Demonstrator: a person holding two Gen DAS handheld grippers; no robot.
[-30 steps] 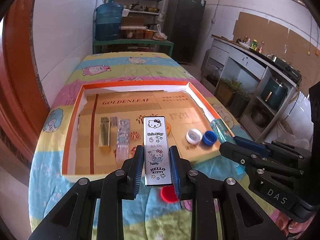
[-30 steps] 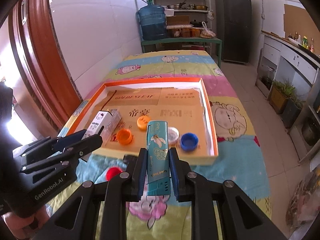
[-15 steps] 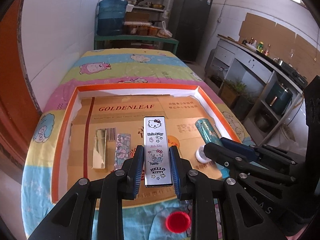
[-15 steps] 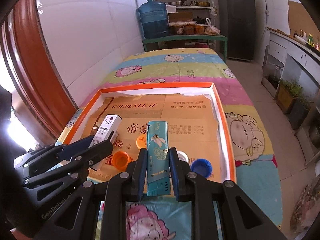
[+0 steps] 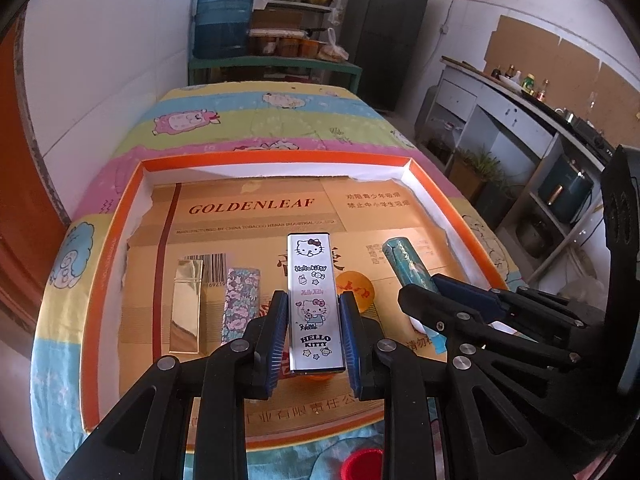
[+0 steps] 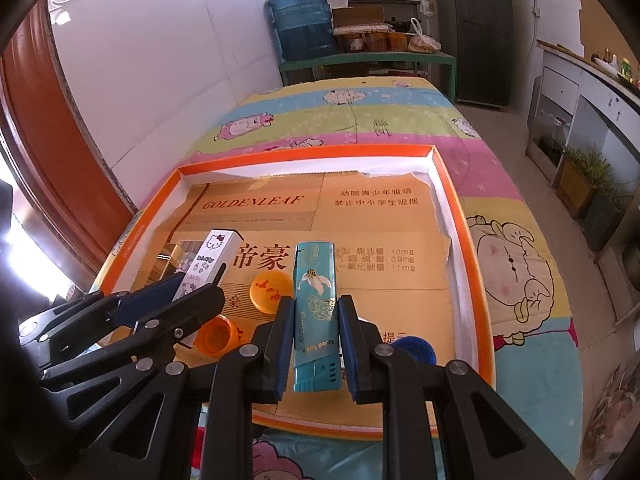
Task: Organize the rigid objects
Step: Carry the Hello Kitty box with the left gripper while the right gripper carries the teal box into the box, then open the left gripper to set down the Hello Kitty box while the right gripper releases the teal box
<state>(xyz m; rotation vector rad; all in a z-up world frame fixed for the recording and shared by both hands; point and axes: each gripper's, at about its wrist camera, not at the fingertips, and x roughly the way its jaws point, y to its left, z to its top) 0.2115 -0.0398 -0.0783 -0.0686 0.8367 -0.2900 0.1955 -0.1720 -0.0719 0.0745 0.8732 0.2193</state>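
Both grippers have advanced over the orange-rimmed cardboard tray (image 5: 96, 280) since a second ago, when they hung back at its near edge; the red bottle cap (image 5: 362, 465) on the cloth now sits at the very bottom of the left view.

Left gripper (image 5: 314, 332) has its blue-padded jaws clamped on the sides of the white Hello Kitty lighter (image 5: 315, 300), held lengthwise above the tray floor. Right gripper (image 6: 312, 338) is likewise closed on the teal lighter with a bird print (image 6: 316, 312), which points toward the tray's far wall.

Just left of the white lighter, a floral-patterned lighter (image 5: 240, 300) and a shiny gold lighter (image 5: 186, 304) lie side by side on the cardboard lining. An orange bottle cap with red lettering (image 6: 271, 286) lies flat between the two held lighters, an open orange cap (image 6: 216, 334) lies nearer the left gripper, and a blue cap (image 6: 416, 350) shows partly behind the right gripper's arm.

Around the tray spreads a striped cartoon-print cloth (image 6: 400, 116), with a blue water jug (image 6: 302, 22) beyond it.
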